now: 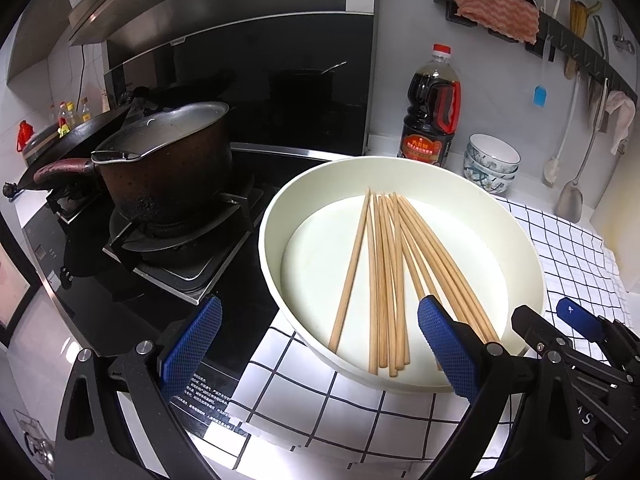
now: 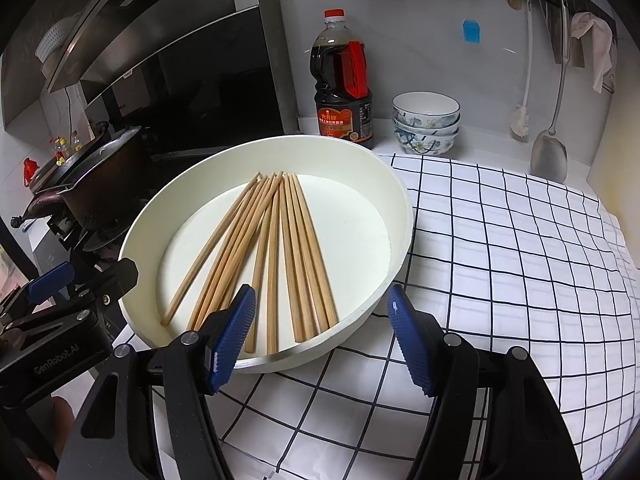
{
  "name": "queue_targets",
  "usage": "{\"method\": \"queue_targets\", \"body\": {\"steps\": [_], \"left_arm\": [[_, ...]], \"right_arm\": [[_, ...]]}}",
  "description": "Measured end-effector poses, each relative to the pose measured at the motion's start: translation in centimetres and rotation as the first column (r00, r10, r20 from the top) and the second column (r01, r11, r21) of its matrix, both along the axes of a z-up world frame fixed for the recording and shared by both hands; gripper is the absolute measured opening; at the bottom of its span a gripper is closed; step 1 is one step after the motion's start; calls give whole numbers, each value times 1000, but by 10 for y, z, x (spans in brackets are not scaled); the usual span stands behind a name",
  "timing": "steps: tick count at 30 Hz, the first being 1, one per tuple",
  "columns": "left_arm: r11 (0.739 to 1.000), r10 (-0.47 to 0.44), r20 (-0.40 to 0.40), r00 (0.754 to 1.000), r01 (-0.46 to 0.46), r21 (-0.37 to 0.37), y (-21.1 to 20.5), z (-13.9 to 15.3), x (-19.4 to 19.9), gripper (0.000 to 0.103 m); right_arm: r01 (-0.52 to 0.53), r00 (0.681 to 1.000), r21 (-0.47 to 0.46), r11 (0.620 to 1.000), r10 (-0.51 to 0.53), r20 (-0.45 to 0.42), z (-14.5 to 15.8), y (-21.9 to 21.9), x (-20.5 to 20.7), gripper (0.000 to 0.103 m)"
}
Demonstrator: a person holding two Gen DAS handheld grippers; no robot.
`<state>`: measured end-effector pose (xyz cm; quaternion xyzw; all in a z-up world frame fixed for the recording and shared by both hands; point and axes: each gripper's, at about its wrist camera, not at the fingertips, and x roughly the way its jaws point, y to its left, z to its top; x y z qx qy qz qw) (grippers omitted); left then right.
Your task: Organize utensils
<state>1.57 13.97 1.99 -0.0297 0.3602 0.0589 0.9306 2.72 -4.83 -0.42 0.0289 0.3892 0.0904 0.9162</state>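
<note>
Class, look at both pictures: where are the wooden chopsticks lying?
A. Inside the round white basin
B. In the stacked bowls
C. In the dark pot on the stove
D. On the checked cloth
A: the chopsticks lie fanned across the floor of the white basin, which stands on the checked cloth.

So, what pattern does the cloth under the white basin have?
The cloth is white with a thin dark grid of squares, seen best from the right wrist view.
</note>
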Motion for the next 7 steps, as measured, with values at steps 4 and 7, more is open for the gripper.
{"method": "queue_targets", "body": {"steps": [4,7], "left_arm": [[1000,6,-13,1000,-7,-16,3,-2,1,97],[1000,11,-14,1000,-12,-20,4,-2,1,97]], "right_arm": [[0,1000,0,1000,0,-1,0,1,0,65],[0,1000,1,1000,0,-1,0,1,0,65]]}}
